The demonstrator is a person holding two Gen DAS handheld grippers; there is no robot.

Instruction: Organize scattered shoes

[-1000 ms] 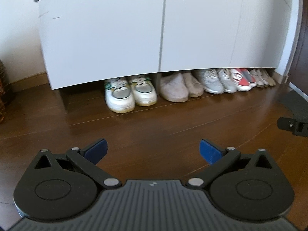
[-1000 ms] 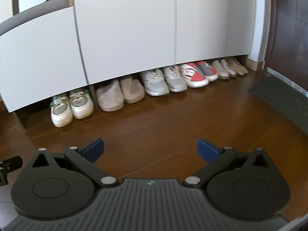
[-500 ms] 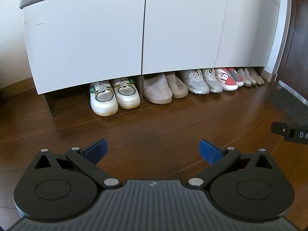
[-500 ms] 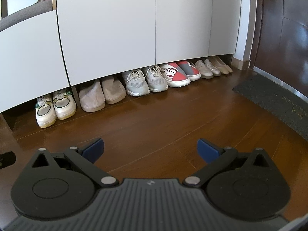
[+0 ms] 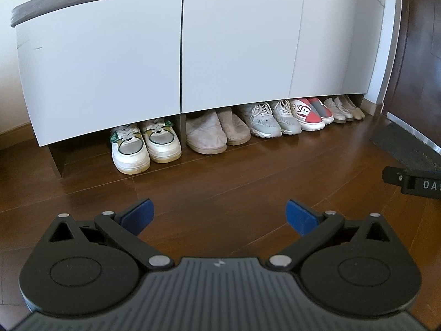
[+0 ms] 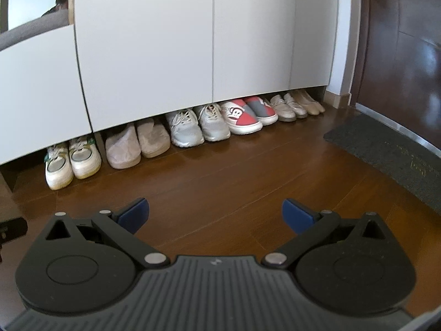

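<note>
Hand-held gripper [image 5: 217, 215] agape, shoes [image 5: 261, 122] well beyond.

My left gripper [image 5: 217, 215] is matt black plastic with a ribbed grey body, blue pads [image 5: 299, 216] and shiny metal pivots. Beneath it the floor [image 5: 248, 171] is glossy brown wood. The cabinet [image 5: 237, 41] beyond looks smooth, matt white. Under the cabinet, the slippers [image 5: 216, 132] seem fuzzy cloth, the grey sneakers [image 5: 271, 120] knitted mesh. Right of the cabinet lies a rough dark mat [image 6: 386, 151].
</note>
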